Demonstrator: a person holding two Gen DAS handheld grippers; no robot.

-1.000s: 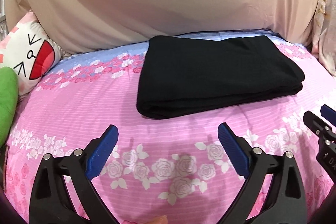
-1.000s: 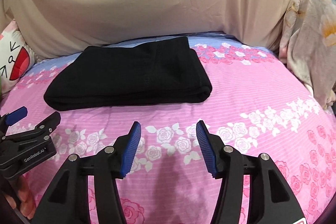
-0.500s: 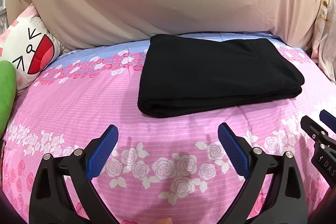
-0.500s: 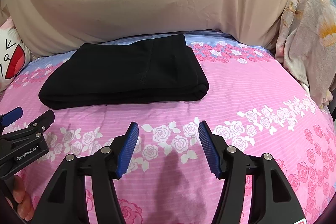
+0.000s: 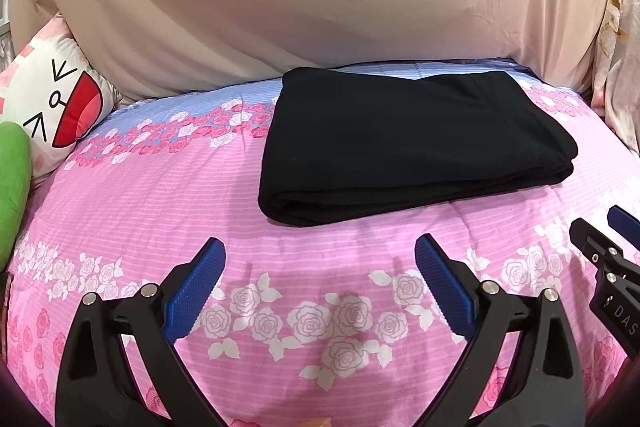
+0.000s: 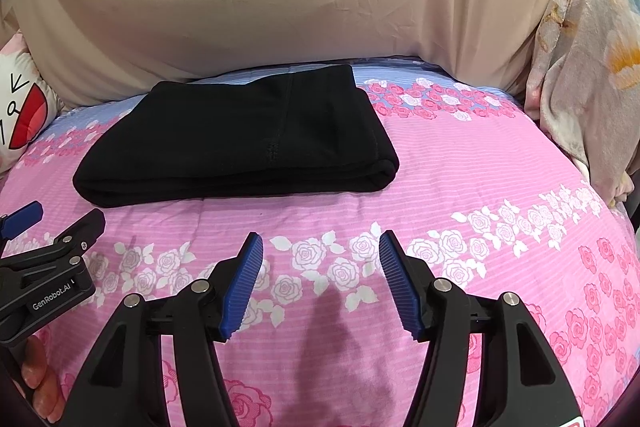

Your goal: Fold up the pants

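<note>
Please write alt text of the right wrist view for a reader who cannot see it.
Black pants lie folded in a flat rectangle on a pink floral bedspread. The right gripper hovers in front, jaws open and empty; the left gripper shows at the left edge.

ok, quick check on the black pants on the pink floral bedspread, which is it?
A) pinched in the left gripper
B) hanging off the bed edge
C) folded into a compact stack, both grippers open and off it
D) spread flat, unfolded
C: the black pants lie as a layered rectangular stack on the pink floral bedspread, while the left gripper and right gripper are open, short of the fabric and holding nothing.
</note>
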